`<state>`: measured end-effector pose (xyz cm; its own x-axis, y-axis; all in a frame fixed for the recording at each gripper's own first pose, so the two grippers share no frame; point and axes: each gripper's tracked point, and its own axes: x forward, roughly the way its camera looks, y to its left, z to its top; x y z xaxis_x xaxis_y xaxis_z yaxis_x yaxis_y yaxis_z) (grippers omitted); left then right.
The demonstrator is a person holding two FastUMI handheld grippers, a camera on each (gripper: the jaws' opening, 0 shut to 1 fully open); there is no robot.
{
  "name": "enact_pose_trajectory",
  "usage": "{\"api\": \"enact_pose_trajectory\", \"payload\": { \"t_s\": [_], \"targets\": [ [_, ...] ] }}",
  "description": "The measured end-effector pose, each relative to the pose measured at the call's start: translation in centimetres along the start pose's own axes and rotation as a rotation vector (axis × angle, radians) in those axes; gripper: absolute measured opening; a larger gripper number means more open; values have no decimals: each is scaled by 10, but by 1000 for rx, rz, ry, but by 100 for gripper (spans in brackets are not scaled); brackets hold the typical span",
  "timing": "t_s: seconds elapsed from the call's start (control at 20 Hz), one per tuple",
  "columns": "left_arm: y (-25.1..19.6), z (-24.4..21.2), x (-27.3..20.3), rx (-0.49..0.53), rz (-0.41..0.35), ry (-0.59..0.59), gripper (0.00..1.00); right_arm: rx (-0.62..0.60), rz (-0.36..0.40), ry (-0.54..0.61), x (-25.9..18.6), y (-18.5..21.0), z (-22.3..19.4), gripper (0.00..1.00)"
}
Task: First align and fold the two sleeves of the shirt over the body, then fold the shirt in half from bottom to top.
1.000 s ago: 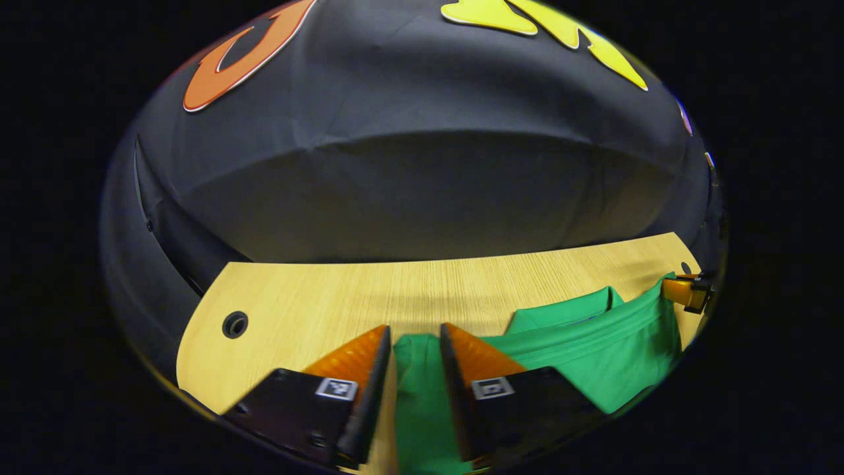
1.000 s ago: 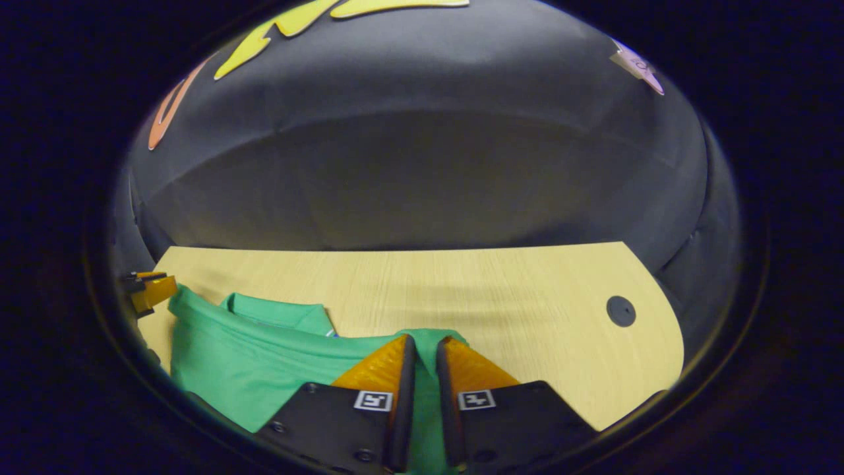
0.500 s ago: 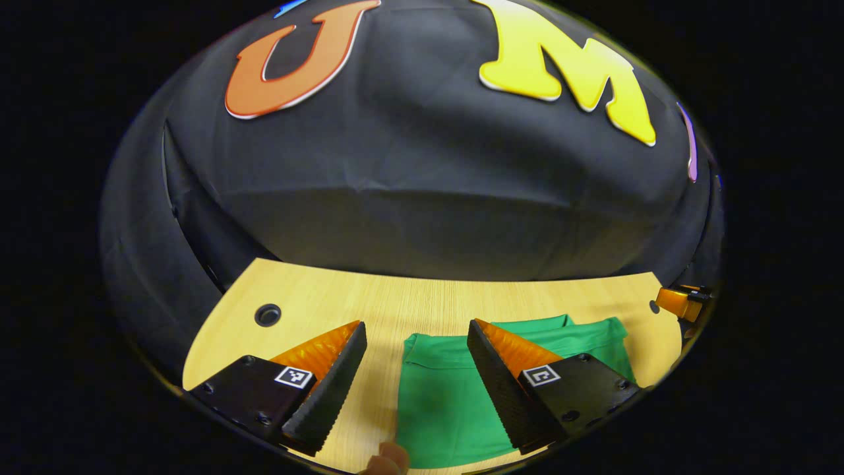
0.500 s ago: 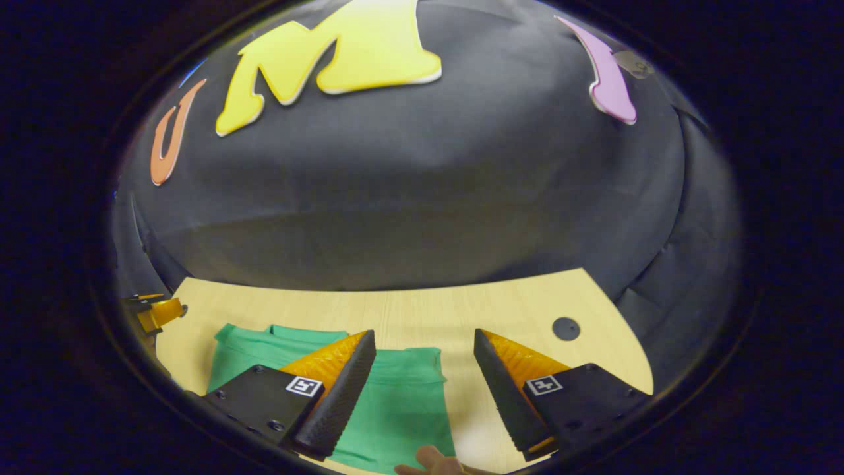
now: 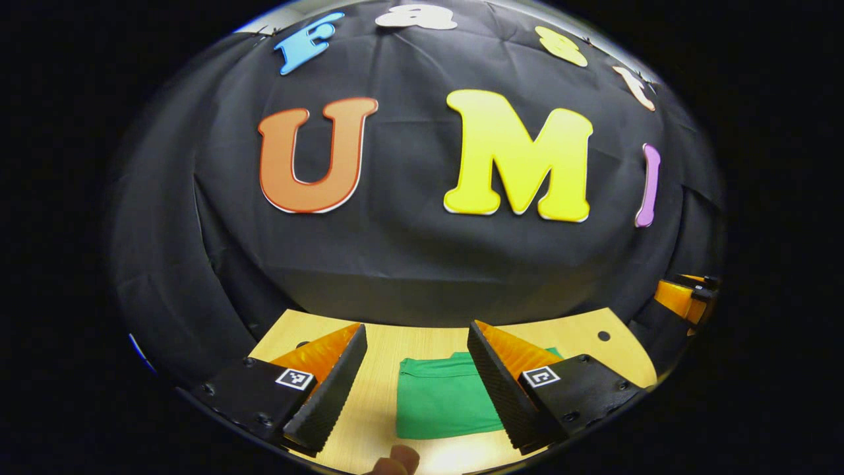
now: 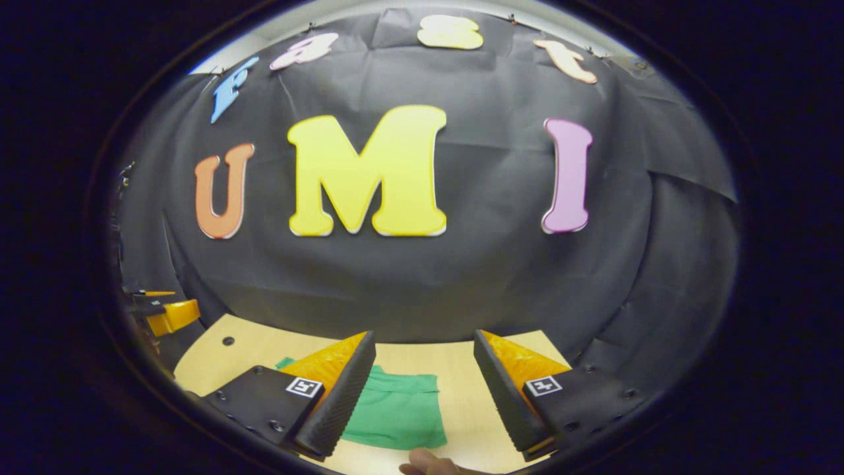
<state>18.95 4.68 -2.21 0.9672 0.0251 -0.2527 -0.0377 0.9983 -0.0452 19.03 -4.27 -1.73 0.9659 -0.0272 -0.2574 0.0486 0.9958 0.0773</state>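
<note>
1. I see the wooden table (image 5: pixel 382 369) running across the foot of both views, with a small dark hole (image 6: pixel 228 341) near its far left corner in the right gripper view.
2. The green shirt (image 5: pixel 442 399) lies flat on the table as a folded rectangle, well below both grippers.
3. My left gripper (image 5: pixel 417 376) hangs above it, its 2 fingers spread wide, gripping nothing.
4. My right gripper (image 6: pixel 424 386) is spread just as wide, also gripping nothing.
5. A fingertip (image 5: pixel 399 458) pokes in at the bottom edge.

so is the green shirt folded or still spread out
Folded: the green shirt lies as a compact rectangle on the table, no sleeves sticking out.
</note>
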Motion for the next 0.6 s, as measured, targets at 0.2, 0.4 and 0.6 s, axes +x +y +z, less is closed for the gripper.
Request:
{"api": "enact_pose_trajectory", "payload": {
  "t_s": [0.2,0.4,0.6],
  "targets": [
    [-12,22,-59,27,-8,-59,99,-10,-12,-121,-68,1,37,95],
    [-17,30,-111,17,-24,-90,99,-34,5,-171,-114,7,46,93],
    [-14,23,-157,5,-20,-103,99,5,-11,-181,-157,0,40,94]
  ]
}}
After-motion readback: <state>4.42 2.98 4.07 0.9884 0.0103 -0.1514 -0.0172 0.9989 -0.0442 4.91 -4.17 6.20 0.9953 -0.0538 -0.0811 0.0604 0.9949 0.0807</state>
